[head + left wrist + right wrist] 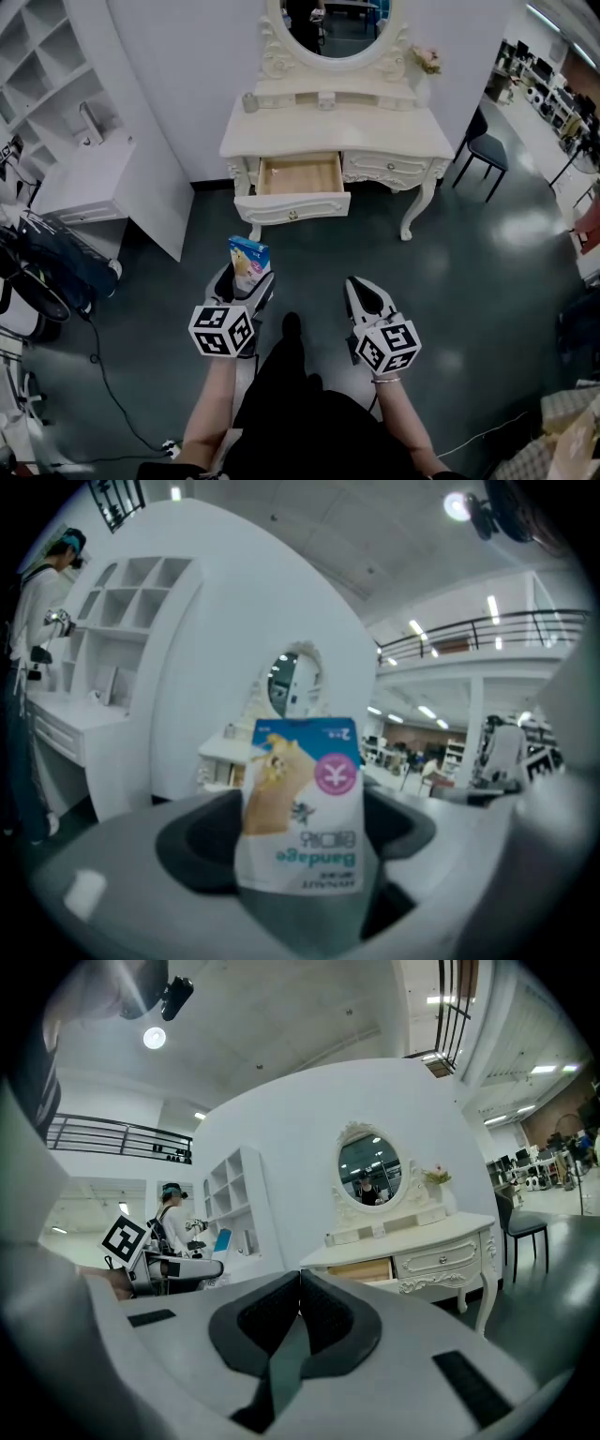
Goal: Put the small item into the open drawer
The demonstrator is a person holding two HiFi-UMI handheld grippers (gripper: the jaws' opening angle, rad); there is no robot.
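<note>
One packet (248, 262): a small bandage pack, clamped in the left gripper (246, 284), in the air over the floor (469, 234), well short of the drawer (292, 208).
Grip: the left jaws are closed on the packet's lower part (302, 803); most of it stands free beyond the tips.
Long axis: it runs along the jaws, out and away from the gripper (300, 860); in the head view it points ahead, roughly at the drawer.
Facing: the printed face is toward the gripper camera and the print reads upside down there, with the blue band at the far end.
Slip risk: with only one end pinched, the soft pack may bend or slide out on a quick swing, and it would then land on the floor.
Entry risk: the free end leads, so it may catch the drawer front or the edge of the table (394, 131) above if it comes in too low or too high.
Release risk: letting go before the packet is over the wooden drawer bottom would likely drop it in front of the drawer.
Right gripper (361, 286): jaws pressed together with nothing between them (300, 1283), beside the left one and apart from the packet.
Drawer: pulled open, bare wood inside, nothing seen in it.
</note>
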